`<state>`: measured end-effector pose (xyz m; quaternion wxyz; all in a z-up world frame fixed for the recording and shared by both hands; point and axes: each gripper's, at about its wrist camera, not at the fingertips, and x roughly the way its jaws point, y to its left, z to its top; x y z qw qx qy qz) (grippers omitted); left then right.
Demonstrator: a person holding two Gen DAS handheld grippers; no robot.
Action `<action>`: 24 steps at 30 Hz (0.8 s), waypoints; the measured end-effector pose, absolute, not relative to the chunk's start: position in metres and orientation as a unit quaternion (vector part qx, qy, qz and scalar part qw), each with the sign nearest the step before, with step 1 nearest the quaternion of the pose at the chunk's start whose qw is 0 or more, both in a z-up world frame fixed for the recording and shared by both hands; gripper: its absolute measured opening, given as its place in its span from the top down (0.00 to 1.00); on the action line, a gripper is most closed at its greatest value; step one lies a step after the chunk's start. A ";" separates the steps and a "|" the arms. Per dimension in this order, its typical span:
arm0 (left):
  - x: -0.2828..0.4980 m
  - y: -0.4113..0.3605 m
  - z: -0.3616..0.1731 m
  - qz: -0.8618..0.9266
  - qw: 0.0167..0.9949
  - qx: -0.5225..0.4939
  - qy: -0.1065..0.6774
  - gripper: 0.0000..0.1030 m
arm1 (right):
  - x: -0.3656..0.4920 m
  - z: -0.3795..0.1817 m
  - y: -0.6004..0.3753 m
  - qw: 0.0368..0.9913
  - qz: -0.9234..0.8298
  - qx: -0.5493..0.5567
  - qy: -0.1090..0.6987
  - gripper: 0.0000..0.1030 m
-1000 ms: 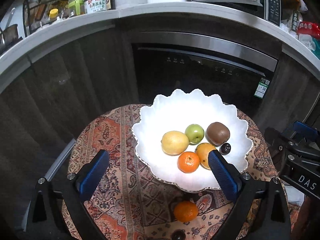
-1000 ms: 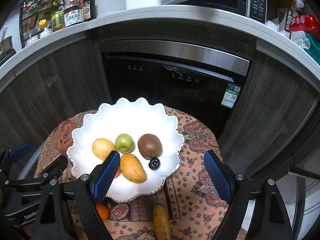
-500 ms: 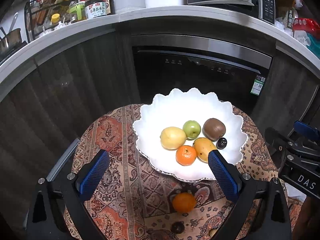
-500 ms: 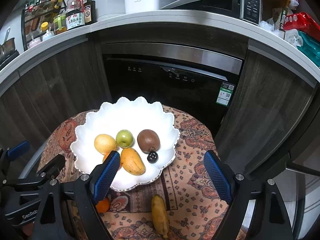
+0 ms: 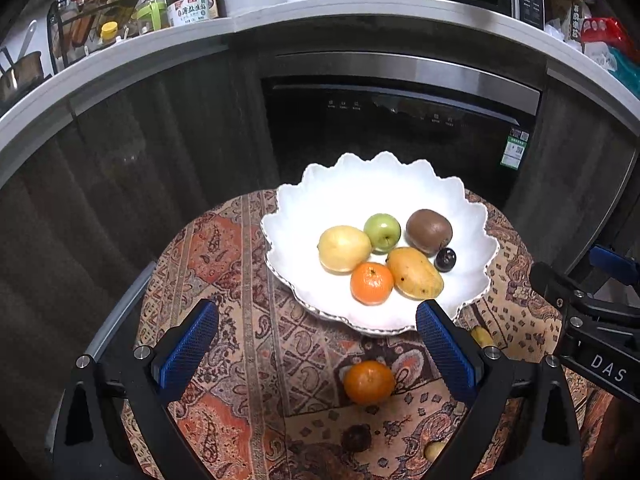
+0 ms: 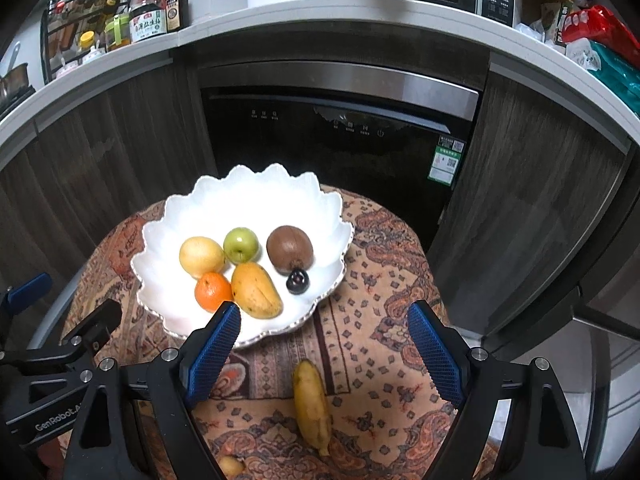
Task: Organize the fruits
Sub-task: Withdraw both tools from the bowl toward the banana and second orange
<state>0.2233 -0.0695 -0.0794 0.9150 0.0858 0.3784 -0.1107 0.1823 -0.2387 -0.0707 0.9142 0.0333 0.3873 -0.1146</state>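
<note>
I see the white scalloped bowl standing on the round worktop, which is covered with a patterned cloth; everything below is placed relative to this bowl. Inside it lie six fruits: a yellow lemon-like fruit, a green apple beside it toward the far rim, a brown kiwi to the apple's right, a small dark plum touching the kiwi's near side, a mango at the centre and an orange mandarin touching the mango's left side.

Outside the bowl, just past its near rim, a second mandarin rests on the cloth. Nearer to me than that lies a dark round fruit, blurred. In the right wrist view a small banana lies on the cloth near the bowl's near rim, lengthwise toward me, and a small yellowish fruit shows at the bottom edge.

My left gripper is spread wide with nothing between its blue pads, hovering on the near side of the bowl over the loose mandarin. My right gripper is likewise wide apart and holds nothing, above the banana.

Behind the bowl stands a black dishwasher under a counter carrying bottles.
</note>
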 end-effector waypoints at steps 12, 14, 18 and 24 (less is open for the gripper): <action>0.216 -0.072 -0.105 -0.116 0.907 0.090 0.396 0.03 | 0.175 -0.097 -0.241 0.905 -0.117 0.036 0.406 0.16; 0.215 -0.072 -0.111 -0.117 0.904 0.091 0.400 0.03 | 0.174 -0.100 -0.242 0.904 -0.117 0.036 0.409 0.16; 0.214 -0.074 -0.120 -0.118 0.901 0.095 0.407 0.03 | 0.172 -0.109 -0.242 0.901 -0.117 0.035 0.415 0.16; 0.212 -0.078 -0.133 -0.123 0.896 0.099 0.416 0.05 | 0.170 -0.121 -0.244 0.897 -0.117 0.035 0.425 0.16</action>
